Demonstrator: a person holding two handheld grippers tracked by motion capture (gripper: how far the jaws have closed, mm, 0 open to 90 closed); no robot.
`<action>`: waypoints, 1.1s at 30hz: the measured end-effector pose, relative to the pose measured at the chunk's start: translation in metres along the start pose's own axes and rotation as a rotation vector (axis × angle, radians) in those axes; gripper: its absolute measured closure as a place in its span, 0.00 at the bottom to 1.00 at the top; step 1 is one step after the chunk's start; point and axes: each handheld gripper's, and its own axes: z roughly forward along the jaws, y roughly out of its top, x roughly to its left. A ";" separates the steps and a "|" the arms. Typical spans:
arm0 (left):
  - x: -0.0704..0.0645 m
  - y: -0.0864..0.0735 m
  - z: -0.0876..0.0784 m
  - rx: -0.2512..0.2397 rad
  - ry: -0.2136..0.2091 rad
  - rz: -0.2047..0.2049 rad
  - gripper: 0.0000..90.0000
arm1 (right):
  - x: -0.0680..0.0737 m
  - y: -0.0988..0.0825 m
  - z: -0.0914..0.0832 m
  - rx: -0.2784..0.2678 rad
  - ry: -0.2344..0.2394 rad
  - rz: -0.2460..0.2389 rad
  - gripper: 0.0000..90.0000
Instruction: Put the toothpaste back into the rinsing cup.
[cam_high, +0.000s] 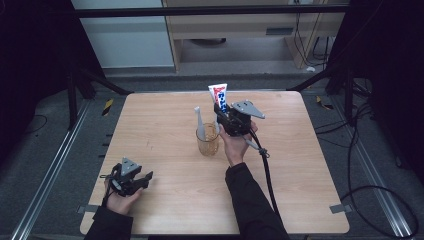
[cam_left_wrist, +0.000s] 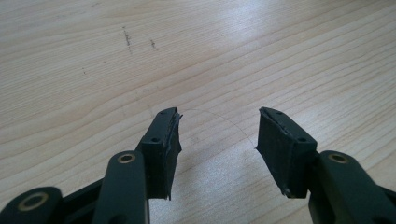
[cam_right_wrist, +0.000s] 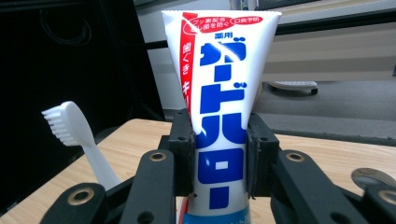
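Toothpaste tube (cam_right_wrist: 219, 107) stands upright in the right claw (cam_right_wrist: 219, 154), pinched across its lower body with the flat crimped end pointing up. In the high view the right claw (cam_high: 226, 119) holds the tube (cam_high: 218, 95) just beside and slightly above the clear cup (cam_high: 207, 140), which sits near the middle of the wooden surface (cam_high: 165, 200). A white toothbrush (cam_high: 199, 122) already leans inside the cup, bristles up, toward its left side.

The step in hand looks like lowering the tube into the cup next to the brush. To do it well, carry the tube over the open right half of the rim, keep it vertical so the cap end enters first, and go down slowly enough that it does not knock the toothbrush or tip the light cup. Release only once the cap rests on the cup's bottom; the tube should then lean on the rim.

Left claw (cam_left_wrist: 217, 135) lies low on the surface with its jaws spread and nothing between them, well apart from the cup.
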 end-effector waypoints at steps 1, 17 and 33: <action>0.000 0.000 0.000 0.000 0.001 0.000 0.53 | 0.000 0.000 0.001 -0.005 -0.001 -0.003 0.77; 0.001 0.000 -0.001 -0.001 0.003 0.002 0.53 | 0.008 -0.012 0.027 0.013 0.006 0.008 0.77; 0.001 0.000 -0.001 -0.001 0.002 0.004 0.53 | 0.010 -0.032 0.042 0.063 -0.007 -0.012 0.75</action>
